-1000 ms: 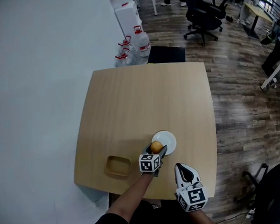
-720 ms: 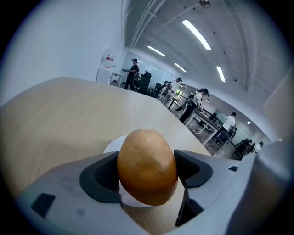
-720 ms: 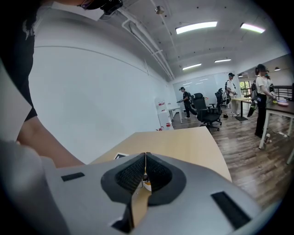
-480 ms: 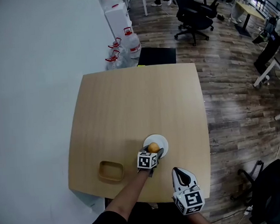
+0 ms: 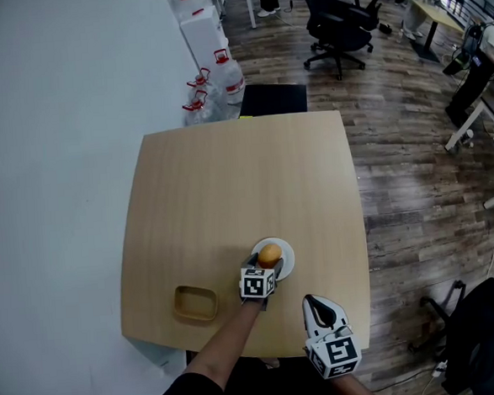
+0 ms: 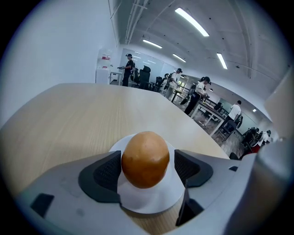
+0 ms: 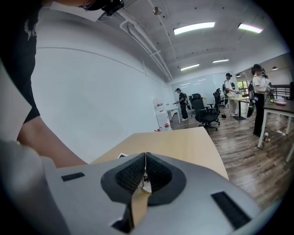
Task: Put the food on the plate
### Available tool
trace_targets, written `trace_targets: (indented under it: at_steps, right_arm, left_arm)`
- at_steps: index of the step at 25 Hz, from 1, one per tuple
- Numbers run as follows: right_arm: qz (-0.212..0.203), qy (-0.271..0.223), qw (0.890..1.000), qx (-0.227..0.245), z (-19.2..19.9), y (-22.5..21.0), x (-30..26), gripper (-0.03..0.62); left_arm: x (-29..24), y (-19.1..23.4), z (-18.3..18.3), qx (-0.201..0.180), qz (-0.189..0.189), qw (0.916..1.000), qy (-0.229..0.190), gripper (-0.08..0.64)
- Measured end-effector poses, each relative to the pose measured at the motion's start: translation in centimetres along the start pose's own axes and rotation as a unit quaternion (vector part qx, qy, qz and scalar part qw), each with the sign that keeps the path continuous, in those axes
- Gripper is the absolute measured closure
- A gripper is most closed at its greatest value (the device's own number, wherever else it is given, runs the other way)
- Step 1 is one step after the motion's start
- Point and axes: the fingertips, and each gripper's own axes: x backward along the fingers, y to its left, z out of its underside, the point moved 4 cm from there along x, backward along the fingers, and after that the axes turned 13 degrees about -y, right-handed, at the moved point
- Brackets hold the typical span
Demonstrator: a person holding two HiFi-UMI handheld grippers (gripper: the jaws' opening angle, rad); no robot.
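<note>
Left tool [image 5: 265, 268] is spread slightly around the orange-brown egg-shaped food piece [image 6: 145, 159]. Left pad touches it; a sliver of gap shows at the right pad. The food stands long axis up on the small round white plate [image 6: 151, 205], dead ahead between the jaws. Likely next: back straight out. The light wooden table [image 5: 229, 185] beyond is bare. Right tool [image 7: 145, 176] is pressed together, holding nothing, near the table's front edge.

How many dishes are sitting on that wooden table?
2. A white plate, holding a round brown bun, sits near the front edge of the table; an empty tan tray lies to its left, apart from it. None seem hidden.
</note>
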Motion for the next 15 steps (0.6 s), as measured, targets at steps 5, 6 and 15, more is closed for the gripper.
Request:
trace_targets:
  at_steps: [5, 6, 15]
  right_arm:
    - [0.007, -0.005, 1.0, 0.002, -0.1, -0.1, 0.1, 0.531]
    - [0.008, -0.007, 1.0, 0.003, -0.2, -0.2, 0.1, 0.531]
    - [0.017, -0.021, 0.999, 0.022, -0.6, 2.7, 1.1, 0.531]
  left_arm:
    - [0.8, 0.5, -0.8, -0.004, 0.0, 0.9999, -0.009, 0.224]
    - [1.0, 0.5, -1.0, -0.005, 0.001, 0.9999, -0.013, 0.224]
    - [5.6, 0.7, -2.6, 0.017, 0.011, 0.9975, -0.067, 0.224]
